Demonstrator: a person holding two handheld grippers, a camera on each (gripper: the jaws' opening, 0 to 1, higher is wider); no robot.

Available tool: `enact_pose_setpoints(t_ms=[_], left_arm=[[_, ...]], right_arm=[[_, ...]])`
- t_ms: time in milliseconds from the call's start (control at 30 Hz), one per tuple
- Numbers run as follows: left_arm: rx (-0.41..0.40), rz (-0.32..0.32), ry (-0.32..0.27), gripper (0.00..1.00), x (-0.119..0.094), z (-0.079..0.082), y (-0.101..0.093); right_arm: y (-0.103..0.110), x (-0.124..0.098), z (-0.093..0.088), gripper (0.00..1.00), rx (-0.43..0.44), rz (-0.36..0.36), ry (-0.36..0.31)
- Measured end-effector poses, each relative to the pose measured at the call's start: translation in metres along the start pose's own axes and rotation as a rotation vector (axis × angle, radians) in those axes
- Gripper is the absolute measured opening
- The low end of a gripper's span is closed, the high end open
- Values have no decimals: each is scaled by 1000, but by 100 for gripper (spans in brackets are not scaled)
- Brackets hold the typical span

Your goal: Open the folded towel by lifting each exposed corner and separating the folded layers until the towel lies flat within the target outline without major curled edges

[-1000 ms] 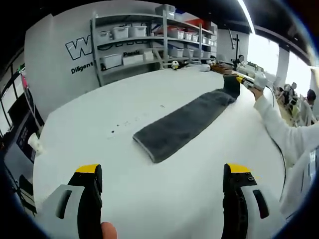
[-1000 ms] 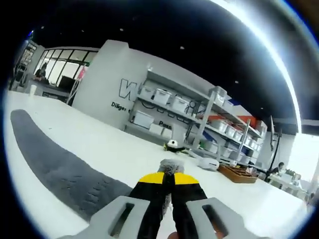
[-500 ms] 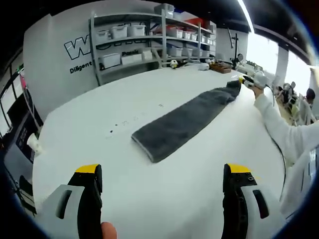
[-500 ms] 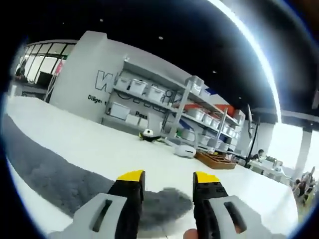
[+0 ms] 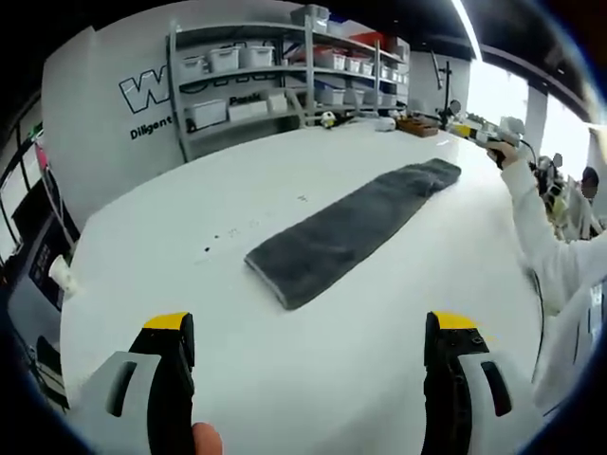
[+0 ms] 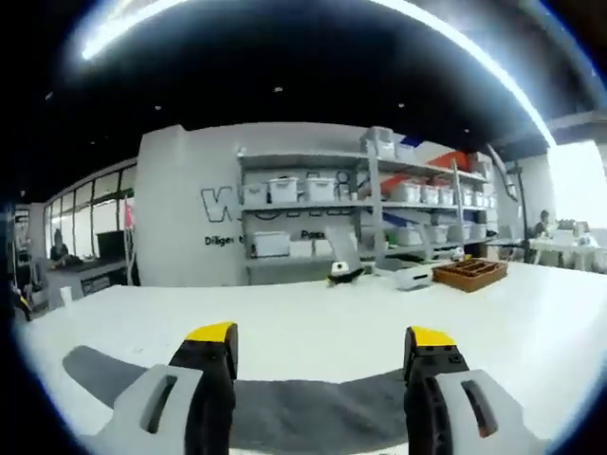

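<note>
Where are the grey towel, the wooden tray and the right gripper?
grey towel [image 5: 346, 232], left gripper view, middle of its top.
wooden tray [image 6: 471, 273], right gripper view, front wall.
right gripper [image 6: 321, 341], right gripper view, between fingertips.

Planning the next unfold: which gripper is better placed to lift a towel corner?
Probably the right gripper: its open jaws sit right over the grey towel. The left gripper is open too, but bare table separates it from the towel.

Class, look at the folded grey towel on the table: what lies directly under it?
The grey towel lies lengthwise on the white table, whose bare top shows on all sides of it. Its lower folded layers and any target outline beneath are covered, so neither can be seen.
</note>
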State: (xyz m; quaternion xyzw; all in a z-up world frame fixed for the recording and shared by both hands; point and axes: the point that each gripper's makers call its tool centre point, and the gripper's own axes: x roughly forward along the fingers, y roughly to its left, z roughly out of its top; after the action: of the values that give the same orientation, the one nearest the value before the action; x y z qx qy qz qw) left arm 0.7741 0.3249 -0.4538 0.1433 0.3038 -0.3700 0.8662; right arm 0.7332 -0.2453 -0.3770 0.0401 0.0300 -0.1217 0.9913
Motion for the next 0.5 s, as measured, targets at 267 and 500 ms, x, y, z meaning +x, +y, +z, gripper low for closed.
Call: enact_pose_setpoints(t_ms=[267,500], left_arm=[[3,-13,22,100,7,-5,-2],[-17,-24,55,100,16,-14,4]], right_arm=[[58,-1,-25,94,-6,203,175],[87,-9,-23,99,11,312,196]])
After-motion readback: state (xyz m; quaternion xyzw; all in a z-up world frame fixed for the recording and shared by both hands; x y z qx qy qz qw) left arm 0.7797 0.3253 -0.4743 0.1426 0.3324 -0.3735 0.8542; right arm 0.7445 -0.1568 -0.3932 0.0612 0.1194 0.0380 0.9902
